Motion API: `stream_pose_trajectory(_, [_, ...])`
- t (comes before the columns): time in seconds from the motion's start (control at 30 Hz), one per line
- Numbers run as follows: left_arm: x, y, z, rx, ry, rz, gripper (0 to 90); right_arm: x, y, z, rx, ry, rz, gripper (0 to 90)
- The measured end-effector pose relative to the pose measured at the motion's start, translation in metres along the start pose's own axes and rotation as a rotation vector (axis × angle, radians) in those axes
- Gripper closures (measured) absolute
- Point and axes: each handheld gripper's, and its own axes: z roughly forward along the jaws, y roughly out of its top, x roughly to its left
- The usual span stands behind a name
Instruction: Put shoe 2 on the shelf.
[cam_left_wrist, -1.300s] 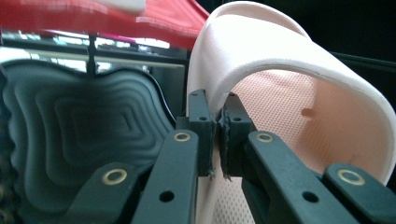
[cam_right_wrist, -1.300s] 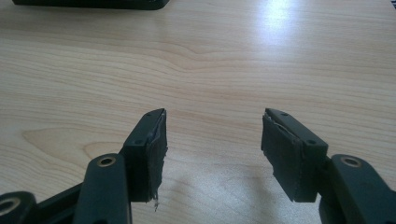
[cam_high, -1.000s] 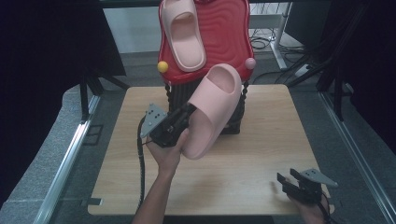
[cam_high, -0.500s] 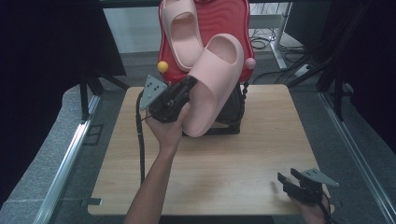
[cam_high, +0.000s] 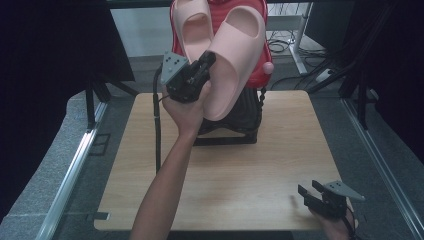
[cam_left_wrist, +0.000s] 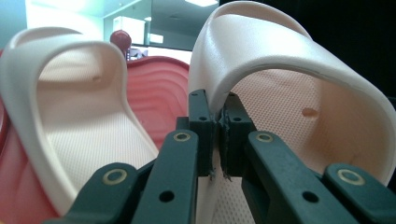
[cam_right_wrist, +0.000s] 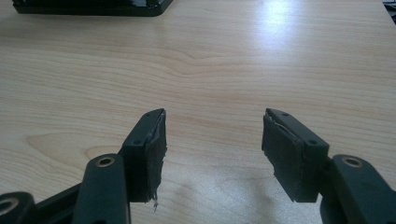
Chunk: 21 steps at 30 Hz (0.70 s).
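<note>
The left gripper (cam_high: 207, 59) fingers pinch the soft, light pink foam slipper's (cam_high: 232, 60) strap edge; right gripper (cam_right_wrist: 212, 140) fingers apart.

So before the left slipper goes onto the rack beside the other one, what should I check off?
1. Left hand-held gripper clamped on held slipper at its strap edge: ok.
2. Slipper lifted off the table: ok.
3. Other slipper seated on red rack: ok.
4. Free rack space on the right side: cannot tell, the held slipper covers it.
5. Right hand-held gripper open, parked at the table's near corner, out of the way: ok.
</note>
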Motion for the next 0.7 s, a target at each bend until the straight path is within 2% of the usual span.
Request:
stream_pose_trajectory(0.1, [0.001,0.007,0.008,-0.002,0.018,0.013,85.4,0.000,0.000,-0.001,0.001,0.001,-0.003,40.0])
stream_pose_trajectory(0.3, [0.003,0.014,0.023,-0.004,0.037,0.011,85.4,0.001,0.000,0.000,-0.001,0.004,-0.001,39.9])
stream_pose_trajectory(0.7, [0.000,0.029,0.062,0.003,0.073,0.014,85.4,0.000,0.000,-0.003,-0.009,0.005,0.010,39.7])
